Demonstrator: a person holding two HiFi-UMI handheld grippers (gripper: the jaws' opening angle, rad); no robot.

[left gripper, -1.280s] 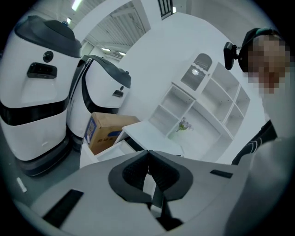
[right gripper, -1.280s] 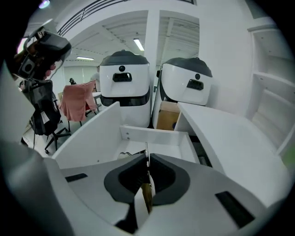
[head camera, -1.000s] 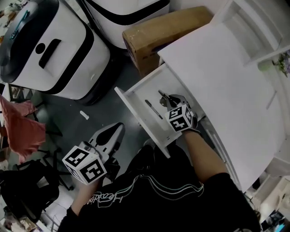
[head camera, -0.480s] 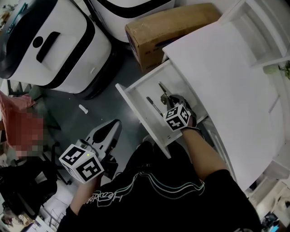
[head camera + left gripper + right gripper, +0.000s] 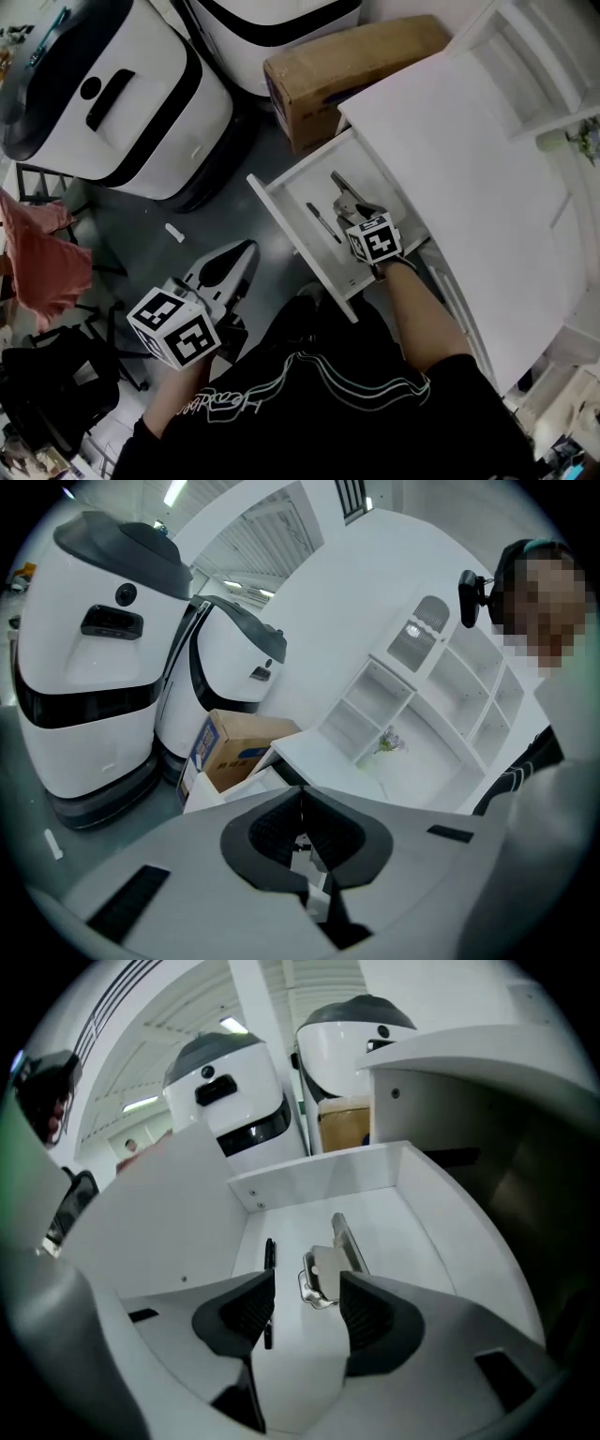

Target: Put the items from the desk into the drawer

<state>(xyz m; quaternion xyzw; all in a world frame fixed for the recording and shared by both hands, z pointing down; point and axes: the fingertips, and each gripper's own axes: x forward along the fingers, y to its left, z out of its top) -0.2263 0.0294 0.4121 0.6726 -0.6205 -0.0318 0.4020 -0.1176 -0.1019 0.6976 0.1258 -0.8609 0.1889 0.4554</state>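
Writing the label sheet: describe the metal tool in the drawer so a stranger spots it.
Find the white desk; its drawer stands pulled open. Two things lie on the drawer floor: the tool is the right-hand one in the head view, broad and silvery, beside a slim black pen.

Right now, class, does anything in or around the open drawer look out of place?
One thing: a small white scrap lies alone on the grey floor, left of the drawer. The pen and metal clip lie flat inside.
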